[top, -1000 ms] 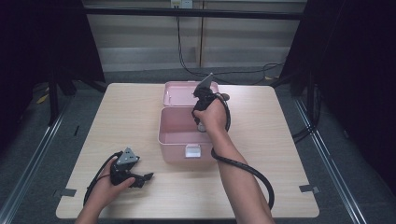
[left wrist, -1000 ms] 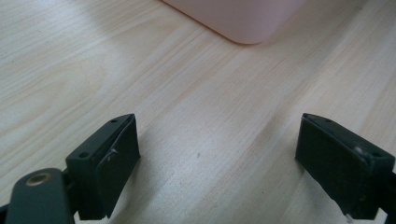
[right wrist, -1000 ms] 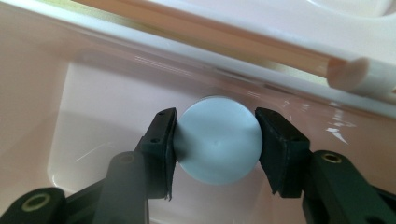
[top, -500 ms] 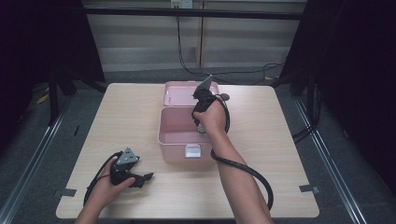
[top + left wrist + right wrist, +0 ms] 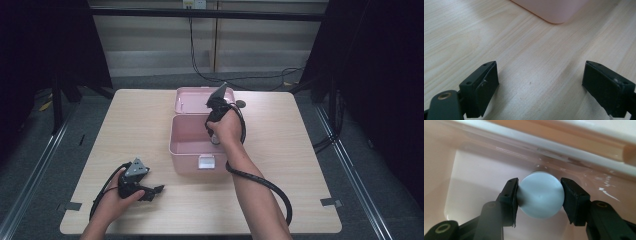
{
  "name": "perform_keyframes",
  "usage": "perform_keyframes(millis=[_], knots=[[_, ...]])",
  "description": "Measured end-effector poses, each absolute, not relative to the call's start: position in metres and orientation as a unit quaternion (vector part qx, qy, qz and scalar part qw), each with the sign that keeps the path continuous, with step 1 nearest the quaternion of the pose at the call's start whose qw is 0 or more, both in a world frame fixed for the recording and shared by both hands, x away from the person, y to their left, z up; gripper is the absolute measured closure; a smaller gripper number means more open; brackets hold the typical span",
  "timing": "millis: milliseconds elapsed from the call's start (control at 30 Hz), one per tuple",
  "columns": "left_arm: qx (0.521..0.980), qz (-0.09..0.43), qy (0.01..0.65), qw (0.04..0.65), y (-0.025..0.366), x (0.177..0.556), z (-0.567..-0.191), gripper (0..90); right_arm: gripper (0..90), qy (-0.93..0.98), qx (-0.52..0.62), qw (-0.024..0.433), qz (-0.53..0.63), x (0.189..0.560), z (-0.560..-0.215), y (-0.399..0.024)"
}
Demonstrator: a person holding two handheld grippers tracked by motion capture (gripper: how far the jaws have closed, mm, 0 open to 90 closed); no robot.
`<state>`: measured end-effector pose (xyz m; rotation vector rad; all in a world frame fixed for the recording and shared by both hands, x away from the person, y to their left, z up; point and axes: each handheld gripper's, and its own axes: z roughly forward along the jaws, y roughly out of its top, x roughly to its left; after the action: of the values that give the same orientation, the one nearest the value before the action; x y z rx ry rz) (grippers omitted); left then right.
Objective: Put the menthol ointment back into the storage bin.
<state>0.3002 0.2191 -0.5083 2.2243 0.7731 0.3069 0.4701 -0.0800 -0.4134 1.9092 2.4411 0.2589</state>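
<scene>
1. Gripping a pale blue round-topped object [image 5: 541,195], our right gripper [image 5: 539,196] has its two black pads pressed against the object's opposite sides, as the right gripper view shows.
2. We see that blue object hanging inside the pink box [image 5: 187,145], above the box's pale floor and close to one glossy inner wall; whether it touches the floor we cannot tell.
3. From the high view, our right hand [image 5: 226,127] reaches down into the open box at its right side, and the gripper's grey three-cornered plate rises above the hand.
4. We find the box standing near the middle of the table [image 5: 310,165], somewhat toward the far edge, with its pink lid [image 5: 192,101] laid open behind it toward that far edge.
5. A pale latch [image 5: 206,161] sits on the box's near wall, facing our side of the table.
6. Our left gripper [image 5: 541,85] is released: the left gripper view shows its jaws standing wide apart over bare wood grain with nothing between them.
7. We hold that left gripper low by the table's near left corner, well apart from the box, whose rounded pink corner shows at the top of the left gripper view.
8. A black cable [image 5: 265,187] trails from the right gripper along our forearm and loops toward the table's near edge.
</scene>
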Motion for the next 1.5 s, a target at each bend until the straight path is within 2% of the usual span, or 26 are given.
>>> perform_keyframes(millis=[1500], knots=[[0.869,0.120,0.302,0.374,0.2192,0.3003,-0.5082,12.9,48.6,0.786,0.613,0.015,0.082,0.4678,-0.4167,-0.0862]])
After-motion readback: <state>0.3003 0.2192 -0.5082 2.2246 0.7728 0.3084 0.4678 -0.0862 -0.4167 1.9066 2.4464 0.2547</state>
